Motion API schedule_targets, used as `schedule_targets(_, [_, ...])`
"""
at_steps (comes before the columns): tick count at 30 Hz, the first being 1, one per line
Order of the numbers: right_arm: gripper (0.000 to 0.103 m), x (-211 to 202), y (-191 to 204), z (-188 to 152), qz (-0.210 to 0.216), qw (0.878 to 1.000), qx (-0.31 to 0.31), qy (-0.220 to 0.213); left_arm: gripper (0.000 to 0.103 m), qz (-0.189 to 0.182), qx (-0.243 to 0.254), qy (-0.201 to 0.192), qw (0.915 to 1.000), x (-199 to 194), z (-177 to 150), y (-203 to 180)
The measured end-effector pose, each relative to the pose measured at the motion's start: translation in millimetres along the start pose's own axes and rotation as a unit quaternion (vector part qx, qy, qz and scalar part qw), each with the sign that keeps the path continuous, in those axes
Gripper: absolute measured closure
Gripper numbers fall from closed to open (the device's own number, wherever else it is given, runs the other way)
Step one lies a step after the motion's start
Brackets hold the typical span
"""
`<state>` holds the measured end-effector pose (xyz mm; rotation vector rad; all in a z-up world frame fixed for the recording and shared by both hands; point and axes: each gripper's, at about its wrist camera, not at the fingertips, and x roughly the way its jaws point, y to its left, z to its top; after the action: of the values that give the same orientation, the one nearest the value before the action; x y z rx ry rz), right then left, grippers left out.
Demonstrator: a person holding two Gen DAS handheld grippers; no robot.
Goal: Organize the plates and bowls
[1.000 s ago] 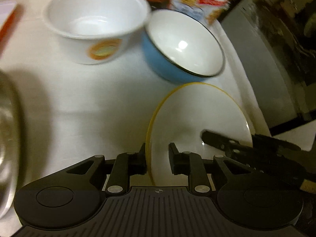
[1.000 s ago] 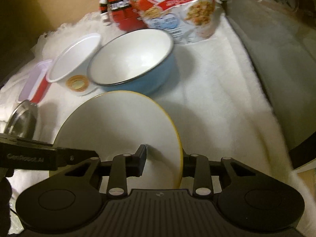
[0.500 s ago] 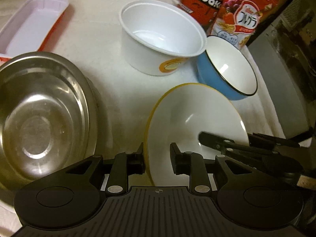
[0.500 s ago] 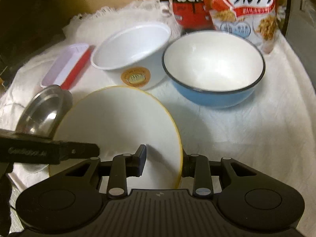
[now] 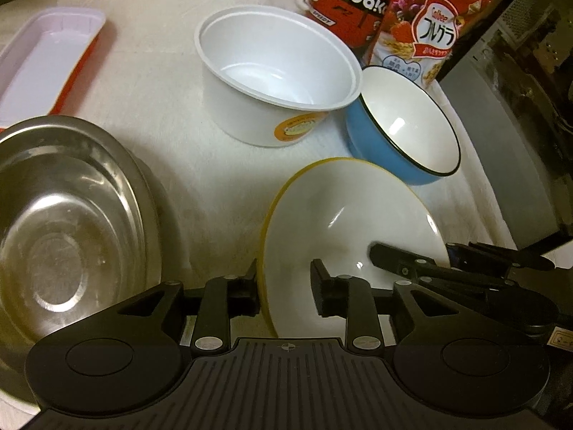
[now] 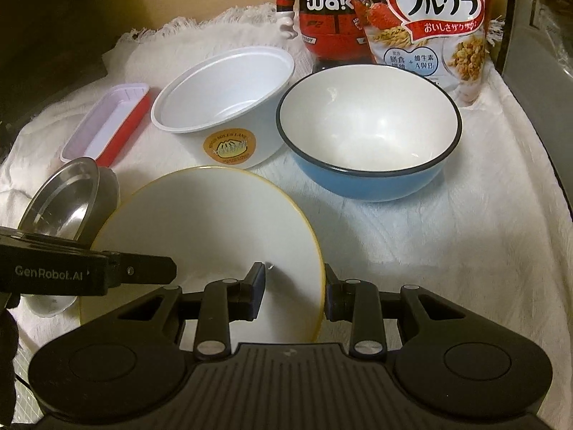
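Swung across the white cloth [image 6: 447, 251] since a second ago, both views now taking in the steel bowl [image 5: 64, 236] at far left, cut off by the frame edge. Beyond it, red-and-white tray [image 5: 43, 64], partly cropped. Next, white tub [image 6: 222, 107], then blue bowl [image 6: 369, 136], upright, just beside each other; contact hard to judge. Behind, red mascot figure [image 6: 322, 18] and cereal bag [image 6: 426, 21], tops cut off. Yellow-rimmed plate [image 6: 207, 236] up off the cloth, tilted, between both grippers, near edge hidden behind them. Left gripper [image 5: 284, 283] opening, rim between the jaws, inner pad clear of the plate. Right gripper [image 6: 295, 292] clamped on the opposite rim.
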<state>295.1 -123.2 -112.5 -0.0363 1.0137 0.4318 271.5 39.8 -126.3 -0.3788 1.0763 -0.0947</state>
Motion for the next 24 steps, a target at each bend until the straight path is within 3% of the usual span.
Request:
schedule_targets(6, [0.071,-9,-2,0,-0.001,1.000,0.017,0.006,0.068,-0.040,-0.018,0.013,0.9990,7,0,9])
schedule_targets(13, [0.071,-8,-2,-5,-0.022,0.999,0.024,0.015,0.069,-0.044,0.003,0.013,0.9989,1,0,5])
schedule_targets(18, [0.071,-12,5,-4,-0.043,0.999,0.030,0.011,0.069,-0.050,0.019,-0.012,0.9985,-21,2,9])
schedule_targets(24, [0.070,-22,12,-3,-0.082,0.995,0.052,0.000,0.069,-0.082,0.024,-0.044,0.9954,-48,12,25])
